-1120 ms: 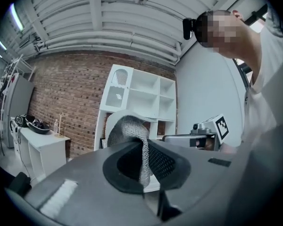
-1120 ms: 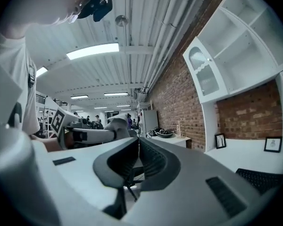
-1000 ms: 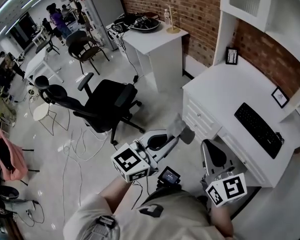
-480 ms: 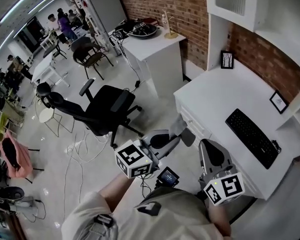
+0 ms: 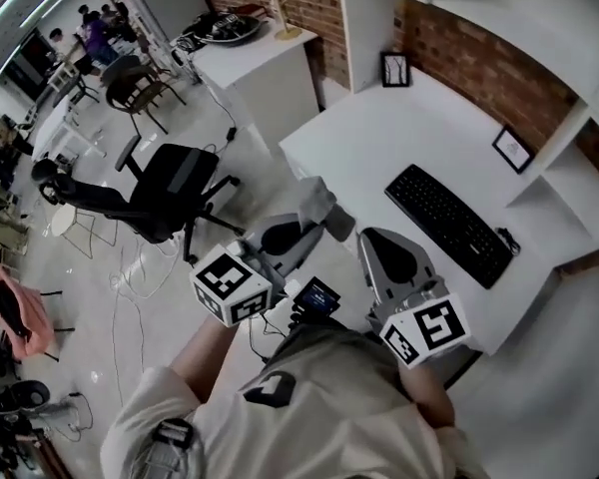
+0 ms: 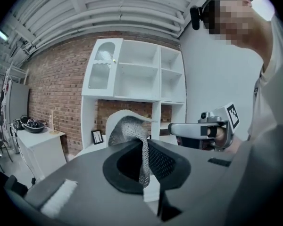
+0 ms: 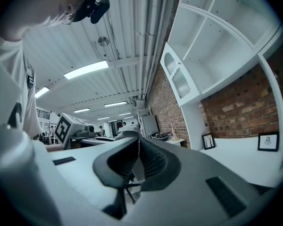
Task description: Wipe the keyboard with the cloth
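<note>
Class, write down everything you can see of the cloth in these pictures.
The cloth is grey, with a fine mesh-like weave. It is bunched and pinched between the shut jaws of the left gripper. Its free end stands up past the tips and folds over. It is held in the air, apart from the keyboard, and touches nothing else visible.

Open-plan office, perhaps lab — white desk (image 5: pixel 369 148) with keyboard (image 5: pixel 447 224), swivel chair (image 5: pixel 170 190), brick wall (image 5: pixel 459 53), ceiling strip lights (image 7: pixel 86 69).

No text, label, brand or number is legible anywhere here.
</note>
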A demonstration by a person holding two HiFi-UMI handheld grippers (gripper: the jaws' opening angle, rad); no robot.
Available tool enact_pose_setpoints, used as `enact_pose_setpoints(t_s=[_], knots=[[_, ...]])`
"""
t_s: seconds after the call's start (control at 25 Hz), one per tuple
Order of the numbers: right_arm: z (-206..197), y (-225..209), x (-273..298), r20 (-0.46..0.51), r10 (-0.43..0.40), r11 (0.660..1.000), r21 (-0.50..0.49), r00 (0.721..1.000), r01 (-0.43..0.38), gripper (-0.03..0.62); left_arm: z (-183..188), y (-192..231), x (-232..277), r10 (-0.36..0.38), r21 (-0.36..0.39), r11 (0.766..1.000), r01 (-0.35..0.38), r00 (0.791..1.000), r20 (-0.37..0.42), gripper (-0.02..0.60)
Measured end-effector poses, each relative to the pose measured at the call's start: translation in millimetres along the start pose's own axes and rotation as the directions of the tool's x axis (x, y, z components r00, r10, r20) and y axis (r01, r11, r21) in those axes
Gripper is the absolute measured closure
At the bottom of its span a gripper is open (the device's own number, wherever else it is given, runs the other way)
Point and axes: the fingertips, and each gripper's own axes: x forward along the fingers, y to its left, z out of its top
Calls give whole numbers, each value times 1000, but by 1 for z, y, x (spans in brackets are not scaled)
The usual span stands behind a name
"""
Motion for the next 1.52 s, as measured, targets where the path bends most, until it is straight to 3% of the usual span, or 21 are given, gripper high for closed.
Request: enact_pose_setpoints(t_s=[0.16, 0.32, 0.64, 0.84, 0.96, 1.08, 1.28, 1.52], knots=[[-2, -33, -9, 14, 20, 1000, 3, 1000, -20, 588, -7, 1, 37, 34, 4, 999, -34, 999, -14, 571], [1, -65, -45, -40, -41, 998, 43, 998, 43, 588, -15, -19, 79, 17, -21, 1000, -18, 997, -77, 572], [-17, -110, -50, -78, -105, 989, 100, 991, 113, 588, -45, 14, 134, 29, 79, 997, -11, 971, -239, 572], [-18, -130, -42, -110, -128, 984, 109, 986, 140, 588, -71, 46, 162, 57, 157, 988, -1, 935, -350, 572], [-26, -131, -35, -160, -136, 983, 105, 978, 153, 588, -99, 60, 180, 37, 143, 989, 26, 905, -425, 572], [-32, -131, -15, -190, -125, 986, 87, 974, 144, 588, -112, 84, 201, 19, 135, 990, 48, 889, -457, 571], [-58, -147, 7, -277, -140, 982, 87, 951, 170, 588, -150, 114, 249, 16, 182, 978, 100, 837, -546, 572], [-74, -162, 32, -379, -136, 983, 64, 915, 173, 588, -185, 127, 302, -78, 114, 978, 177, 807, -585, 572]])
